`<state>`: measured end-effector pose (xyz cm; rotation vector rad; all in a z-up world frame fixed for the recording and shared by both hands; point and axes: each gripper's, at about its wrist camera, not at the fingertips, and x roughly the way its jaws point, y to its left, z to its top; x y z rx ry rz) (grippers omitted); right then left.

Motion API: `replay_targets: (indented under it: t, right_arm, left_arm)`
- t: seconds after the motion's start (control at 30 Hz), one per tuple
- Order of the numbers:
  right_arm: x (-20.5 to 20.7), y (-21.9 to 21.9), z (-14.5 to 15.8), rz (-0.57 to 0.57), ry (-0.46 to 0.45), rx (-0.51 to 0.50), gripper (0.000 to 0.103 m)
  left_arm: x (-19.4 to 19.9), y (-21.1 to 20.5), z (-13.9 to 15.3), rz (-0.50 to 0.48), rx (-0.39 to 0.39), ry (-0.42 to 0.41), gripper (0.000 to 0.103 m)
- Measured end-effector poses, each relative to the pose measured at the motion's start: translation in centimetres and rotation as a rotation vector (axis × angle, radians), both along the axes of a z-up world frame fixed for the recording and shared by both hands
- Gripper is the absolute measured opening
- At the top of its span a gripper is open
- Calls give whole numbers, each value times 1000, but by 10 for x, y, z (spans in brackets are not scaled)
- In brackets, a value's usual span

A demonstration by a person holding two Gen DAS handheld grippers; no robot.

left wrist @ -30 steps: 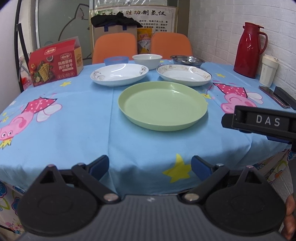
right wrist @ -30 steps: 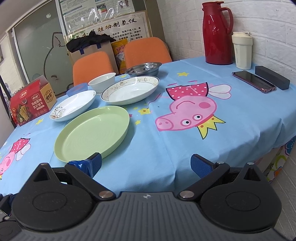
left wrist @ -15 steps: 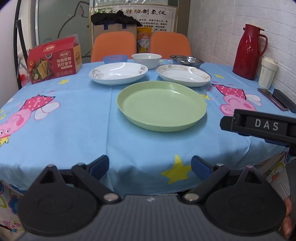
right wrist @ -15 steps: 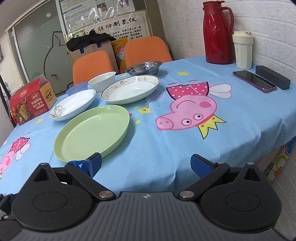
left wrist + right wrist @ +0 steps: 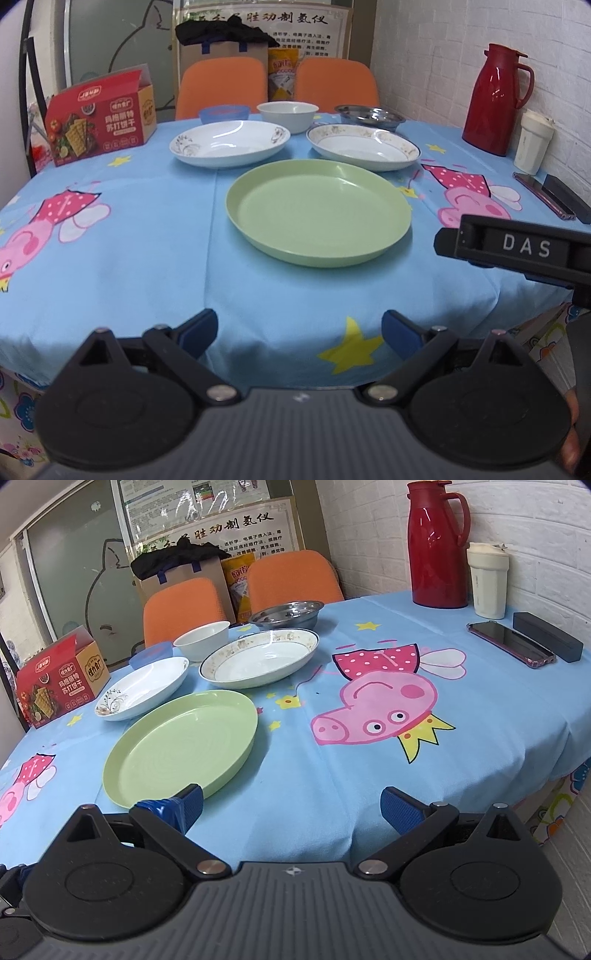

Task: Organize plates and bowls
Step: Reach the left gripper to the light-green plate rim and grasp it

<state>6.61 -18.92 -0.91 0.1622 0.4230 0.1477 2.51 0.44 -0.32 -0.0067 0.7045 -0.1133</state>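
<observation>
Right now both grippers hang at the near edge of the counter (image 5: 147, 258), fingers spread wide apart and holding nothing. The left gripper (image 5: 300, 328) points at the green plate (image 5: 318, 212), which lies flat on the blue cartoon-pig cloth just ahead. The right gripper (image 5: 291, 805) sits further right, so that its left finger (image 5: 188, 803) overlaps the near rim of the green plate (image 5: 181, 744) in its own view; whether it touches the plate cannot be told. Behind the green plate two white plates lie side by side: one with a leaf print (image 5: 229, 142) to the left, one with a dark-lined rim (image 5: 364, 147) to the right. Further back stand a white bowl (image 5: 287, 112), a small blue bowl (image 5: 224, 112) to its left and a steel dish (image 5: 371, 115) to its right. A red cracker box (image 5: 99, 114) stands at the far left. Along the brick wall at right are a red thermos (image 5: 437, 544), a cream tumbler (image 5: 487, 581), a phone (image 5: 509, 644) and a black case (image 5: 546, 637). Two orange chairs (image 5: 221, 85) stand behind the counter.
</observation>
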Motion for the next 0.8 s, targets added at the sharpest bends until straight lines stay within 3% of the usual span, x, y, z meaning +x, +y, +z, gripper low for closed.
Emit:
replay_targets:
  t: [0.23,0.43,0.6,0.8]
  right_arm:
    - [9,-5,16,5,-37,6,90]
    - [48,-6,23,56,-45,13,90]
    - [86,22,20,149,10,-53,90]
    - [101,37,16,213,16,-121,90]
  left_arm:
    - [15,25,25,-19,-44,20,95]
    - [69,65,46,12,-74,25,95]
    - [129,65,37,-83,-74,105,95]
    - [166,65,22,-175,-105,151,95]
